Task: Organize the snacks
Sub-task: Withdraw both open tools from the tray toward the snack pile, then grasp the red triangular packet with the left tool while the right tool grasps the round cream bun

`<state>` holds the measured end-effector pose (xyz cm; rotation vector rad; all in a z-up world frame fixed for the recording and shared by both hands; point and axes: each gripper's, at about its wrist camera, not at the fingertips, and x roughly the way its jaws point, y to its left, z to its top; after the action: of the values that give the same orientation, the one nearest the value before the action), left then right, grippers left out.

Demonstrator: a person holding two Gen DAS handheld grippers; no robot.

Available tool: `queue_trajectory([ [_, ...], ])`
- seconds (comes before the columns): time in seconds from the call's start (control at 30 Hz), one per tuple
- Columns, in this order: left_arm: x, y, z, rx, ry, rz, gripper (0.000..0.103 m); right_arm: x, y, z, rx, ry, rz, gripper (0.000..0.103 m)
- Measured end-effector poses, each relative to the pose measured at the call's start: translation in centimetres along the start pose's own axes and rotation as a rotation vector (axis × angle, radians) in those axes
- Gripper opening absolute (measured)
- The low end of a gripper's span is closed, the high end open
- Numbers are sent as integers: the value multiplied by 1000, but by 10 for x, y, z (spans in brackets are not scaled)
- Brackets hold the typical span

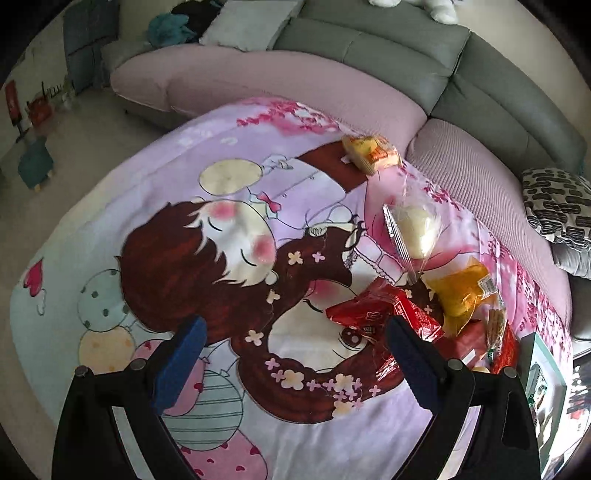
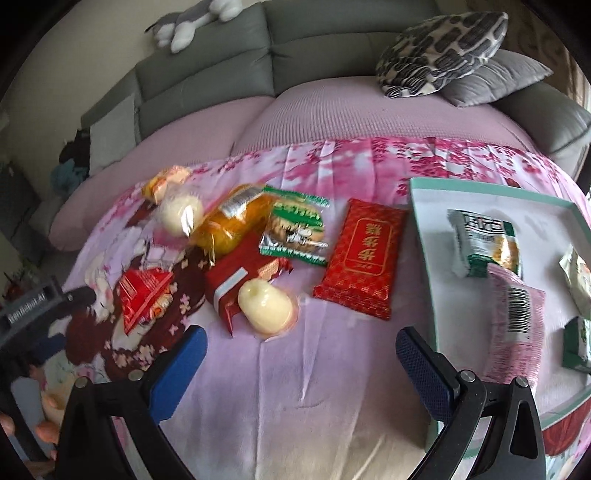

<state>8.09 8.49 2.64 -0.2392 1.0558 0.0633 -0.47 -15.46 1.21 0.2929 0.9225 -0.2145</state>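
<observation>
Snacks lie scattered on a cartoon-print blanket [image 1: 229,229]. In the right wrist view a red packet with gold print [image 2: 360,258], a green biscuit pack [image 2: 295,230], an orange-wrapped cake [image 2: 232,225], a red box [image 2: 236,286] and a pale bun in clear wrap [image 2: 264,308] sit ahead of my open right gripper [image 2: 301,350]. A teal-rimmed tray [image 2: 421,236] at the right holds a green-white pack [image 2: 484,242] and a pink pack [image 2: 515,325]. My left gripper [image 1: 295,339] is open over the blanket, a red packet [image 1: 373,314] just beyond its right finger.
A pink-covered grey sofa [image 1: 369,51] curves behind the blanket. A patterned cushion [image 2: 443,51] and a grey cushion [image 2: 498,79] rest on it, and a plush toy [image 2: 188,22] lies on the backrest. A teal stool [image 1: 35,166] stands on the floor at left.
</observation>
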Motion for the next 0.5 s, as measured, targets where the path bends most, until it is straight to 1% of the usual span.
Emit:
queue_trajectory([
  [0.13, 8, -12, 6, 52, 9, -42, 97, 10, 3, -1, -26, 15, -18, 102],
  [0.2, 13, -19, 11, 75, 8, -69, 97, 14, 4, 0, -41, 3, -24, 94],
  [0.3, 22, -28, 18, 101, 20, -138, 97, 19, 6, 1, -56, 5, -20, 86],
  [0.37, 31, -33, 21, 109, 37, -191, 97, 24, 6, 2, -58, 14, -9, 83],
  [0.43, 39, -38, 22, 130, 55, -210, 97, 27, 6, 4, -53, 18, -6, 78],
  [0.5, 47, -42, 21, 148, 74, -210, 97, 30, 6, 6, -47, 21, 1, 75],
])
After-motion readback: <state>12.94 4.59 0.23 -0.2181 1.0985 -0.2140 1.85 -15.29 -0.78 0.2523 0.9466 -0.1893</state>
